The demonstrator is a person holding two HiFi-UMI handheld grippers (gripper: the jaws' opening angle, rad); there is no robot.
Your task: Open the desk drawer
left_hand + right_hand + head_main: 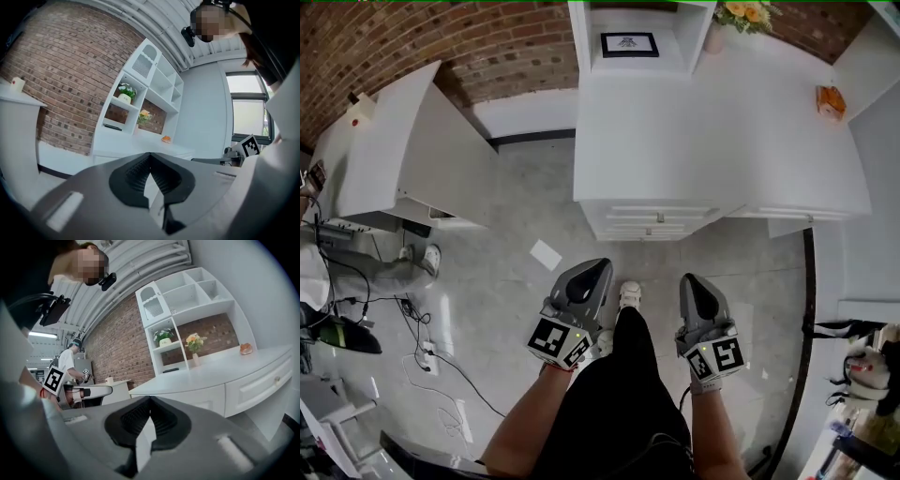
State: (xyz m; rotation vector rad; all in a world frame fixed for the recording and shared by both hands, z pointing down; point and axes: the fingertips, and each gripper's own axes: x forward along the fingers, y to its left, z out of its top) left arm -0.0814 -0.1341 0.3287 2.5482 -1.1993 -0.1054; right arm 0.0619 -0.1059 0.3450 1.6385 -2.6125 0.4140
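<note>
A white desk stands ahead of me in the head view. Its drawer fronts face me, all closed, with a small knob in the middle. My left gripper and right gripper hang low by my legs, well short of the desk and touching nothing. Both have their jaws shut tip to tip with nothing between them. The left gripper points toward the desk from a distance. From the right gripper I see a drawer with a knob under the desk top.
A shelf unit with a framed picture and flowers stands on the desk, and an orange object lies at its right. A second white desk is at left. Cables and a paper scrap lie on the floor.
</note>
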